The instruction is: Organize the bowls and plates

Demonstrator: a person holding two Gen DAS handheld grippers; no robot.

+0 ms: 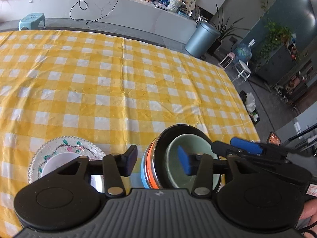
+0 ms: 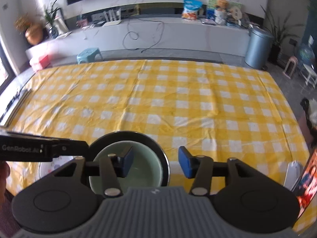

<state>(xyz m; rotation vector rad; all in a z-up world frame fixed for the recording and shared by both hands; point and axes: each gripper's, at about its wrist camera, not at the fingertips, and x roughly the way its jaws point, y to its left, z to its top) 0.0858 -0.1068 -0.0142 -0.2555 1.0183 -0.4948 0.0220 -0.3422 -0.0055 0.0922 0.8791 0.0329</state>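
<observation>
Pale green ceramic bowl (image 2: pixel 138 158) nested upright in steel bowl with orange and blue bands (image 1: pixel 152 158), near table edge; mouth up, round, no long axis. Left gripper (image 1: pixel 156 161) and right gripper (image 2: pixel 156 163) both spread, straddling rims, pinching nothing. Risk: finger catching rim on withdrawal, tipping stack. Patterned glass plate (image 1: pixel 49 148) just beside.

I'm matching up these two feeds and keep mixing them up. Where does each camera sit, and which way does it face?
Left wrist: on the left tongs, open, looking down at the patterned plate and green bowl; the right tongs enter from the right.
Right wrist: on the right tongs, open above the green bowl; left tongs enter left.
Shared: bowl, checked tablecloth.
</observation>
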